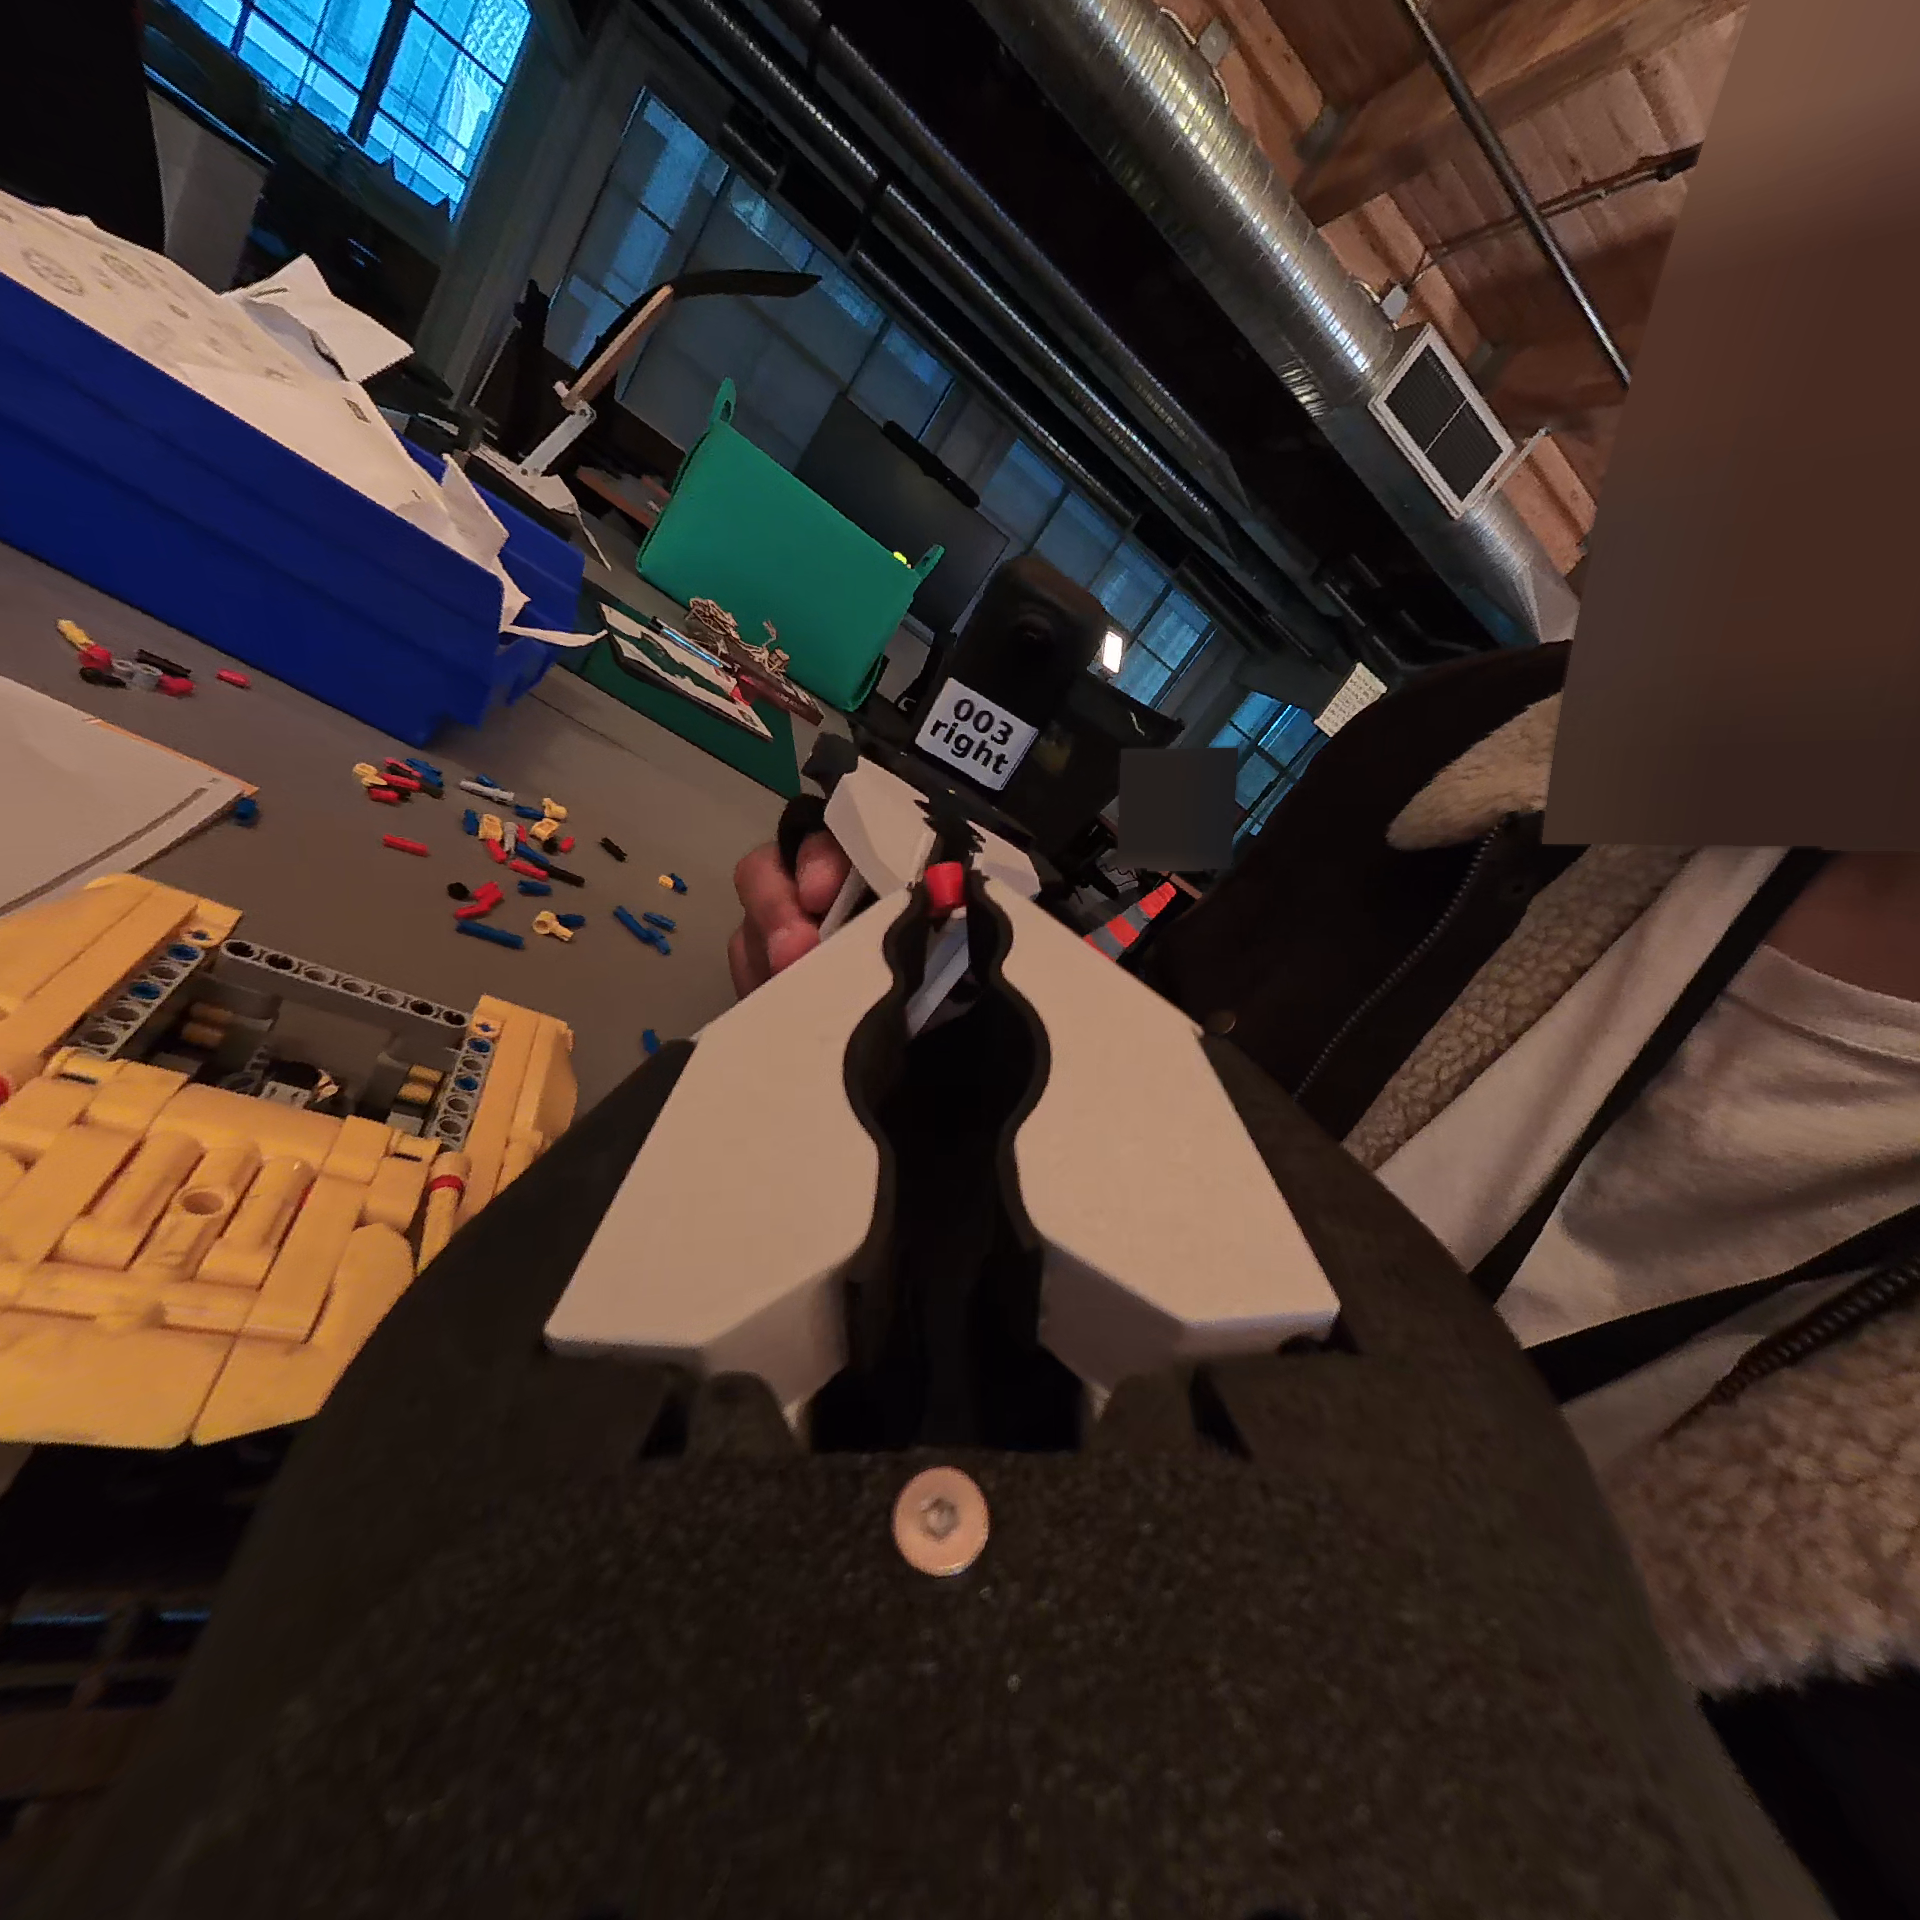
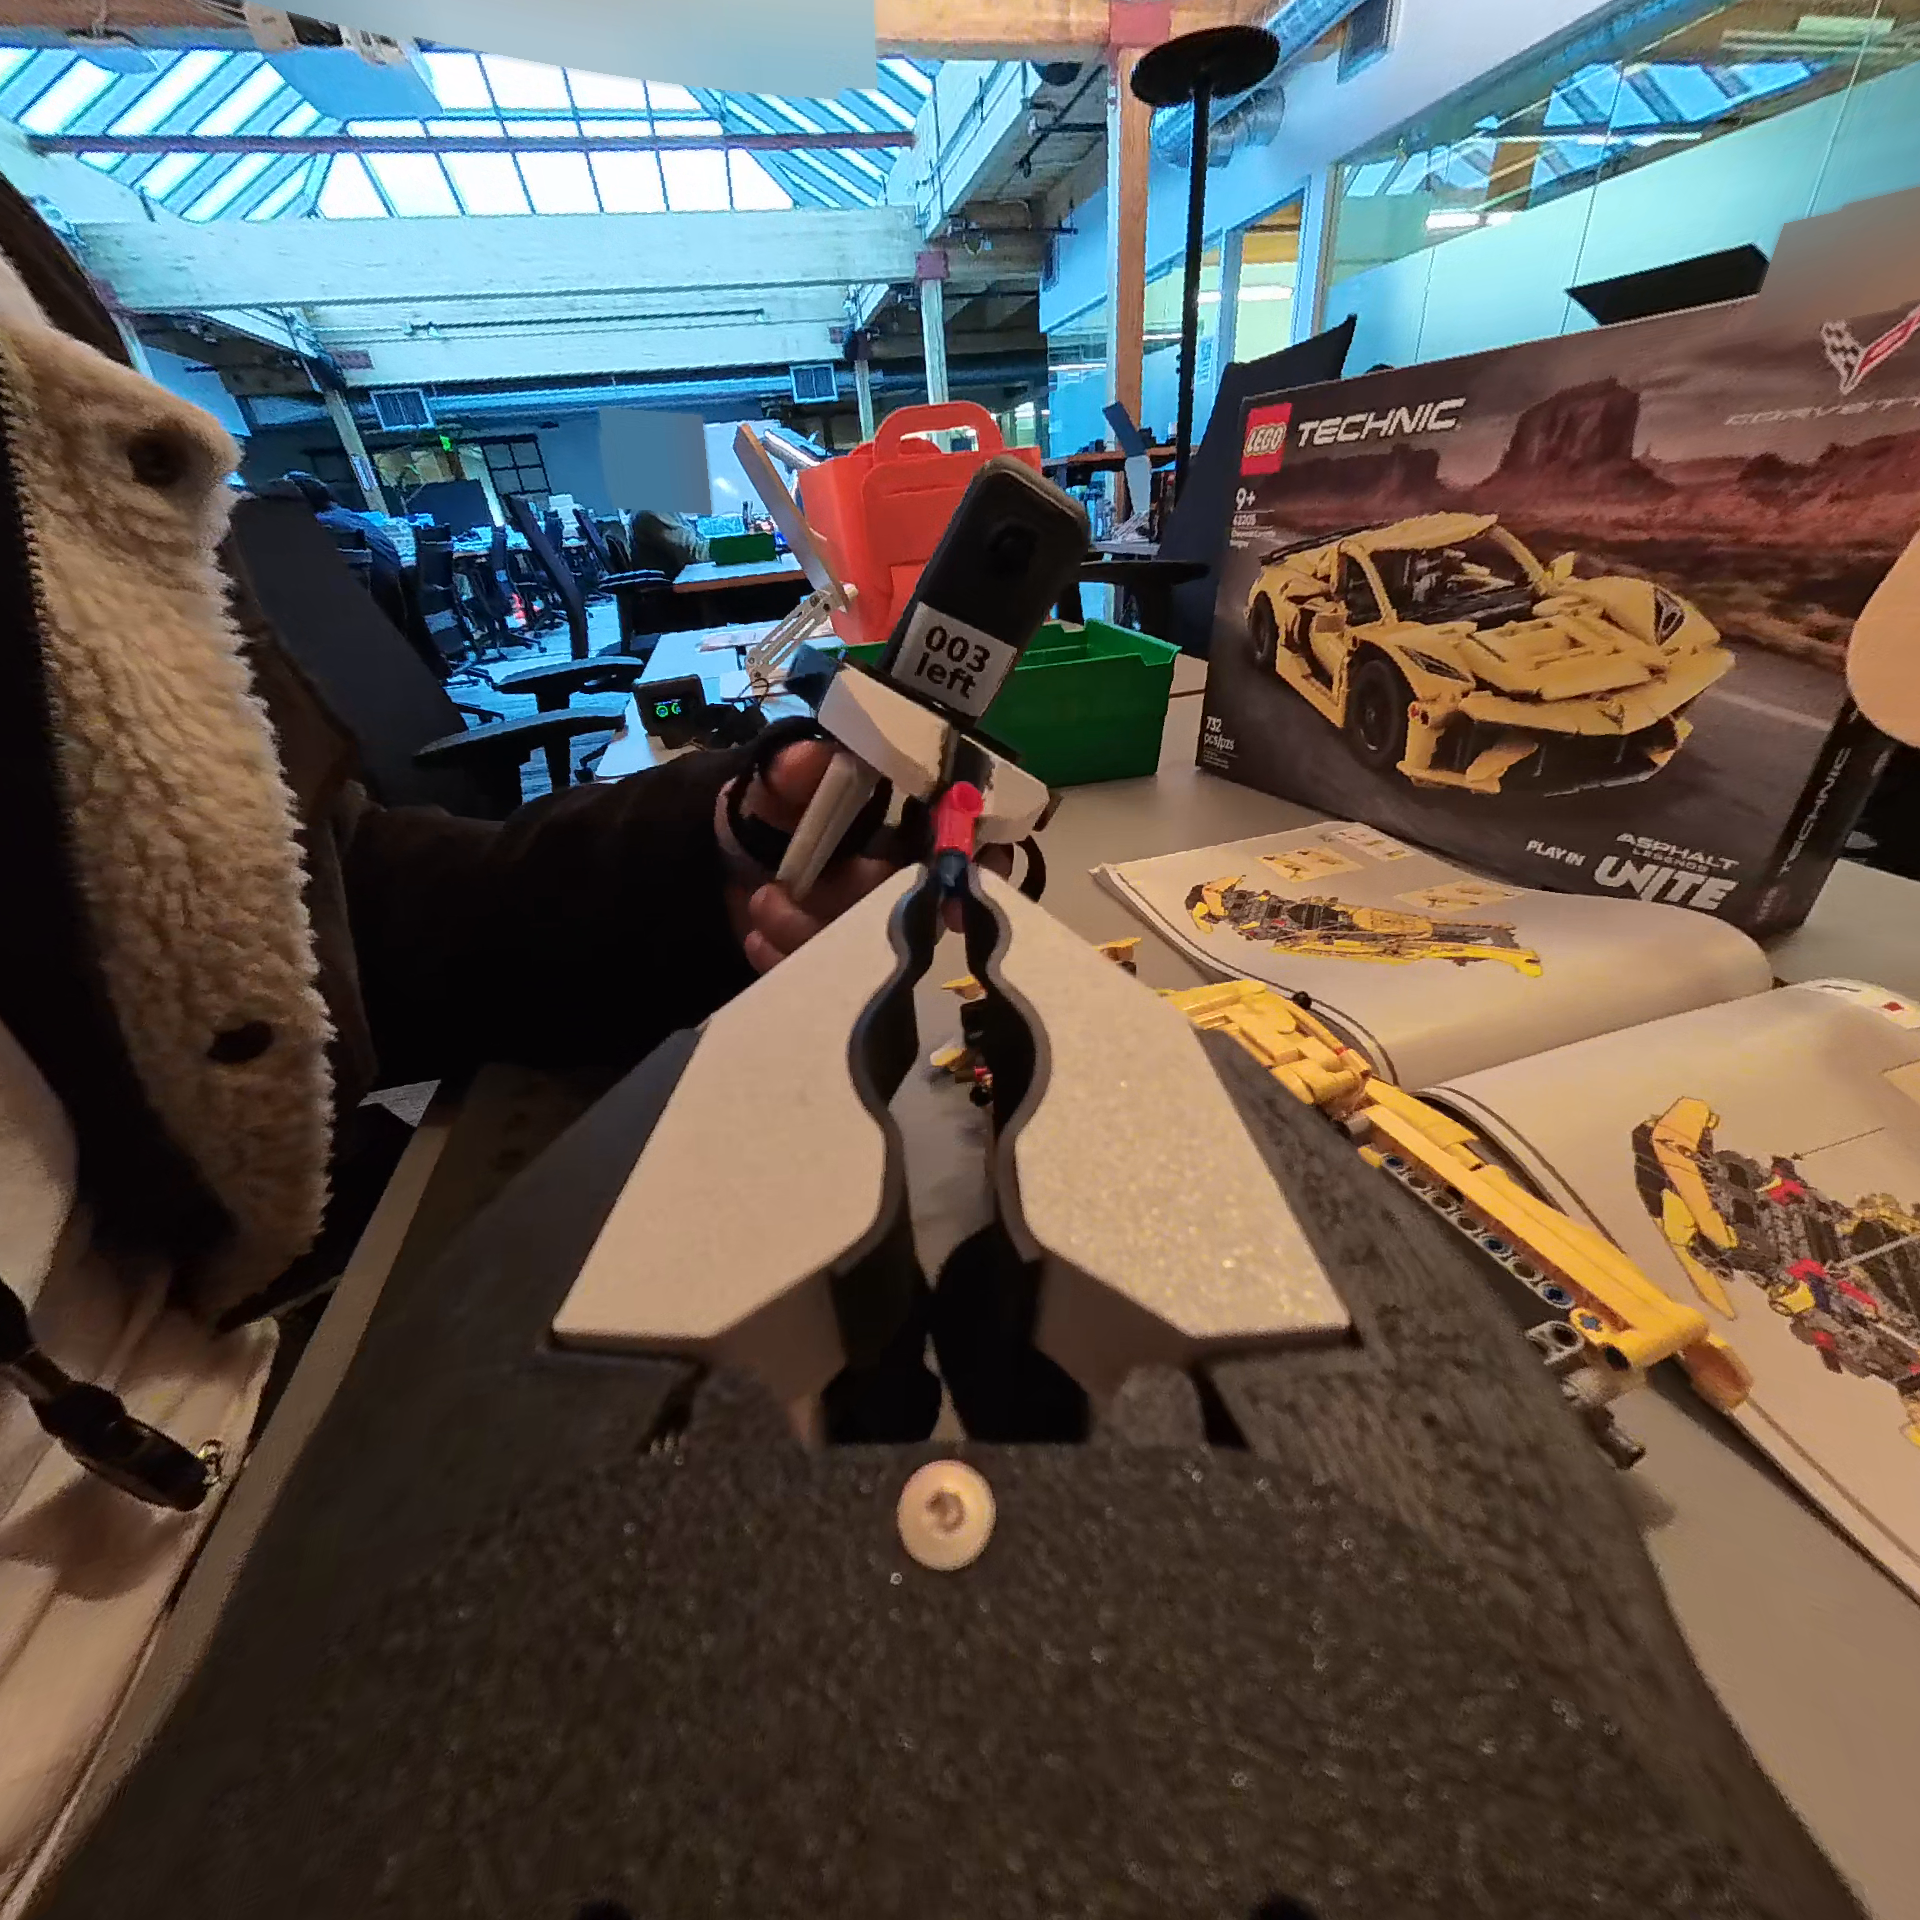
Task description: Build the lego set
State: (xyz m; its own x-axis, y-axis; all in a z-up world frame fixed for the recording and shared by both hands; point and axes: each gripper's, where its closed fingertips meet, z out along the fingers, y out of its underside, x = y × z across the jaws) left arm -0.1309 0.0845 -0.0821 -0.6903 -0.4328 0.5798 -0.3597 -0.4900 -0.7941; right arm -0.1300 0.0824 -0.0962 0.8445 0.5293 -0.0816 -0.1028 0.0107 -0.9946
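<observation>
Above the yellow car model (image 1: 239, 1164), the two grippers meet tip to tip in the air, well clear of the table (image 1: 343, 894). The left gripper (image 1: 943, 896) pinches a small red connector (image 1: 941, 891) at its very tip, and in the right wrist view that same red connector (image 2: 957, 812) stands out from the left gripper (image 2: 961, 800) toward the camera. The right gripper (image 2: 948, 878) is pressed together on a short blue pin (image 2: 949, 871), whose end touches or enters the red piece; which, I cannot tell.

Holding both parts aloft seems deliberate: each tool braces one small piece so they can be pushed together along one line, which would be awkward flat on the table. The grip at the extreme tips leaves the joint free.

Beyond the car model, loose pins (image 1: 520, 842) in red, blue, yellow and black lie scattered on the table, and a blue bin (image 1: 260, 551) stands farther back. To the car model's other side, as the right wrist view shows it, the instruction booklet (image 2: 1621, 1049) lies open just beside the yellow car model (image 2: 1382, 1132), presumably for reference, with the set's box (image 2: 1558, 623) upright behind it.
</observation>
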